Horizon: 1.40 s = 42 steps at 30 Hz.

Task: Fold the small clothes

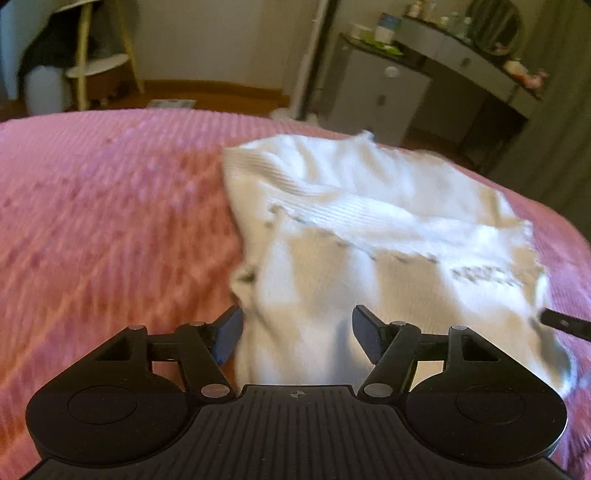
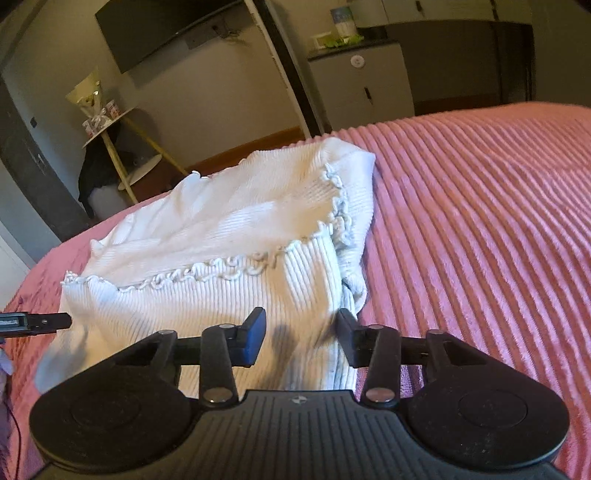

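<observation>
Two grippers, one small white ribbed top [image 2: 221,266] lying on a pink corduroy-textured bedspread [image 2: 480,221]. The garment is already folded over on itself, with a lettuce-edge frilly hem [image 2: 221,275] running across its width in the right wrist view and then turning up along the right side toward the far edge of the bed. Its long axis runs roughly away from both cameras, from the near edge by the grippers out toward the foot of the bed, angled a bit left in the right wrist view.

Right gripper [image 2: 300,339] has its fingers spread wide, sitting over the near right corner of the top. The cloth lies in the gap between the two fingers, but neither pad is pinching it as far as I can tell. The left finger [image 2: 255,341] has a blue pad face.

Left gripper [image 1: 297,338] is also spread wide apart, straddling the near left part of the same garment, with white fabric filling the gap between its fingers. That view is motion-blurred, so I can't tell if the pads actually touch the cloth.

Each camera catches the tip of the other gripper poking in from the side at the garment's edge.

Background: a yellow-legged side table [image 2: 122,155], a grey cabinet [image 2: 365,81] and a wall-mounted TV [image 2: 162,33].
</observation>
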{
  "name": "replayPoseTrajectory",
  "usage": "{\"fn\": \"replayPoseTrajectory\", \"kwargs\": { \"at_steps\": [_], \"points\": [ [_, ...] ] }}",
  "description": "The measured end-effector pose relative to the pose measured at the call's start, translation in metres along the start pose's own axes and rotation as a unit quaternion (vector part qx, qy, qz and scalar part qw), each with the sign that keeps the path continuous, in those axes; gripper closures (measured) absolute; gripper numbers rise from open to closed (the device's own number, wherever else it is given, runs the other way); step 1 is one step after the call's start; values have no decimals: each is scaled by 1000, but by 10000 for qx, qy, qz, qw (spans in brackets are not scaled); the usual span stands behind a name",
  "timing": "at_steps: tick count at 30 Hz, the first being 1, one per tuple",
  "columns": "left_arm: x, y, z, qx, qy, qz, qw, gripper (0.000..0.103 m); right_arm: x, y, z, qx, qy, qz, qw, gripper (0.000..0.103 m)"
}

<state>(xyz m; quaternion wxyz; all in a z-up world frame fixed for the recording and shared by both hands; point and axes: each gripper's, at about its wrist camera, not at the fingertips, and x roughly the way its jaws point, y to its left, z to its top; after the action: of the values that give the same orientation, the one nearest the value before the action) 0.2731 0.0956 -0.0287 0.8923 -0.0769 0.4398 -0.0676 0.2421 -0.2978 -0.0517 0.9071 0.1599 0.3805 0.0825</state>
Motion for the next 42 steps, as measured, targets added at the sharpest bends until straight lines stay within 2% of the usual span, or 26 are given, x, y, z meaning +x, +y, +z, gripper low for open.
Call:
{"fn": "replayPoseTrajectory", "kwargs": {
  "at_steps": [1, 3, 5, 6, 8, 10, 17, 19, 21, 22, 25, 26, 28, 33, 38, 42],
  "points": [
    [2, 2, 2, -80, -21, 37, 10000, 32, 1, -1, 1, 50, 7, 21, 10000, 73],
    [6, 5, 6, -274, 52, -99, 9996, 37, 1, -4, 0, 115, -20, 62, 9999, 96],
    [6, 4, 7, -292, 59, -187, 9994, 53, 1, -3, -2, 65, -51, 40, 10000, 96],
    [6, 2, 7, -213, 29, -110, 9997, 57, -1, -2, -2, -4, -85, 23, 10000, 96],
    [5, -1, 5, 3, -8, 35, 10000, 77, -5, 1, -2, -104, -141, 54, 9998, 96],
    [0, -2, 4, 136, -72, 69, 9999, 89, -4, 3, -1, -167, -141, 6, 9998, 95],
    [-21, -1, 5, 224, -432, -186, 9986, 90, 12, 0, 4, 14, -57, -59, 10000, 92],
    [-21, -2, 7, 293, -420, -246, 9984, 90, 15, -1, 5, 76, -67, -31, 9999, 90],
    [-14, -4, 9, 308, -317, -233, 9987, 83, 19, -1, 7, 124, -51, -29, 9999, 90],
    [-8, -5, 11, 300, -260, -144, 9991, 76, 20, -1, 7, 151, -32, -23, 9999, 90],
    [-3, 1, 12, 1, -299, 146, 9994, 70, 19, 2, 7, 75, -44, -9, 10000, 90],
    [-4, 6, 12, -148, -312, 75, 9994, 64, 17, 2, 7, 29, -62, -8, 10000, 91],
    [-7, 13, 11, -329, -330, -71, 9989, 58, 14, 3, 6, -97, -103, -9, 9999, 93],
    [-1, 8, 9, -65, -197, -35, 9998, 59, 16, -1, 3, -61, -89, -54, 9999, 91],
    [13, 2, 11, 30, 71, 130, 9999, 68, 18, -3, 3, 95, -82, -12, 9999, 89],
    [17, -1, 11, 54, 151, 205, 9997, 69, 25, -4, 5, 134, -42, 4, 9999, 88]
  ]
}}
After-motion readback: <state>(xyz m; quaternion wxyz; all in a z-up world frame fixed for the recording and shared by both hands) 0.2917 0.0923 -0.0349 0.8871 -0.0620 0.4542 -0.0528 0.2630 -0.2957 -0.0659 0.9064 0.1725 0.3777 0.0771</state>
